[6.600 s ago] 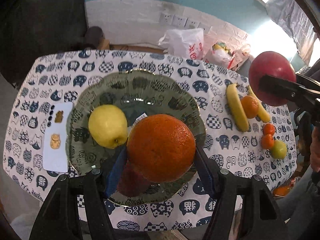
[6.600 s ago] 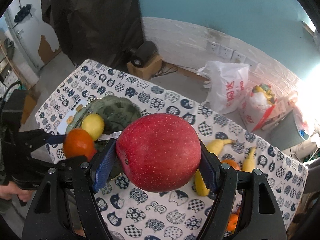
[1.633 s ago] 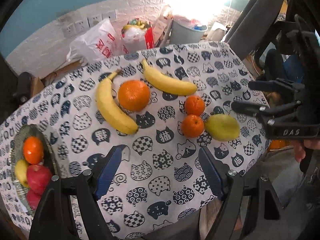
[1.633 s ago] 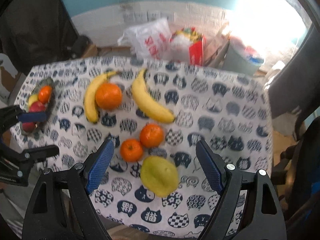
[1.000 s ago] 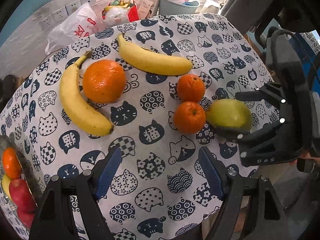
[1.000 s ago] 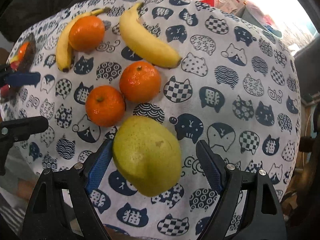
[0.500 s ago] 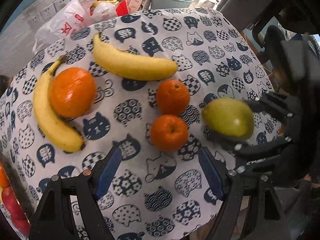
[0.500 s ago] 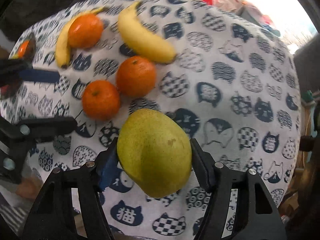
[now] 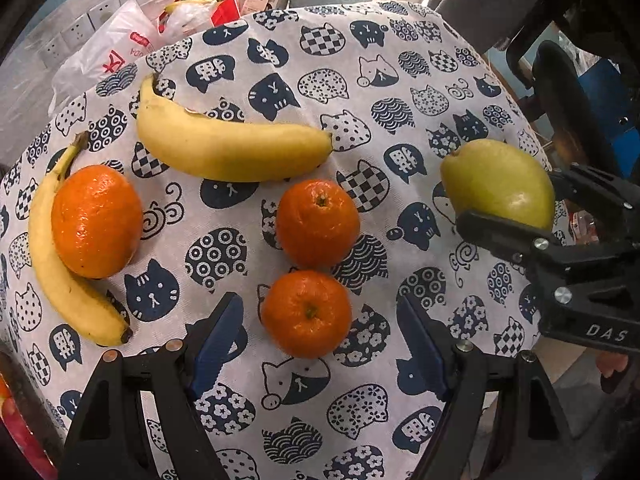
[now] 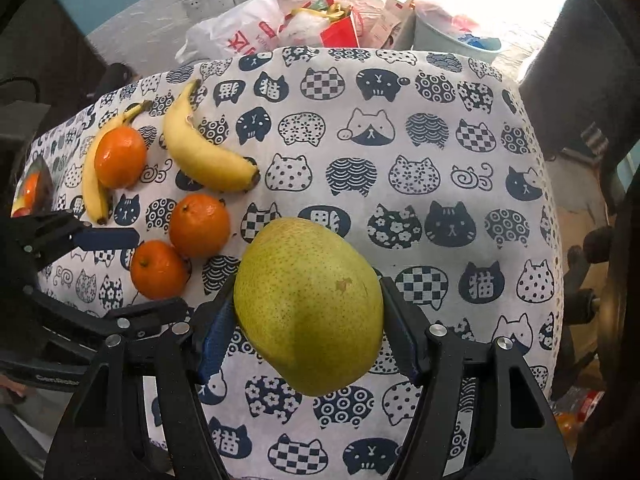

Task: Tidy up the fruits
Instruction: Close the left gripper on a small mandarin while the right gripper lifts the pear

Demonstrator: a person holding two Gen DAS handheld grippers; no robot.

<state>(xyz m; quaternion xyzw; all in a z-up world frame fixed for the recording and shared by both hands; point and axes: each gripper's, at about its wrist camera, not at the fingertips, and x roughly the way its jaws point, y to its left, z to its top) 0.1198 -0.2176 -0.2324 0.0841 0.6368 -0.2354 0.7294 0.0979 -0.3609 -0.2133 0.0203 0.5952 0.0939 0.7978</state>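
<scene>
Pear point(image 10: 308, 304), long axis running forward, clamped between right jaws; left jaws spread wide around 1 mandarin point(image 9: 306, 314) on the tabletop point(image 9: 420, 92).

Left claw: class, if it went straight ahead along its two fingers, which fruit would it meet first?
Most likely the nearer small orange, which lies between the open fingers of the left claw. The second small orange sits just beyond it. Depth is hard to judge through the fisheye.
</scene>
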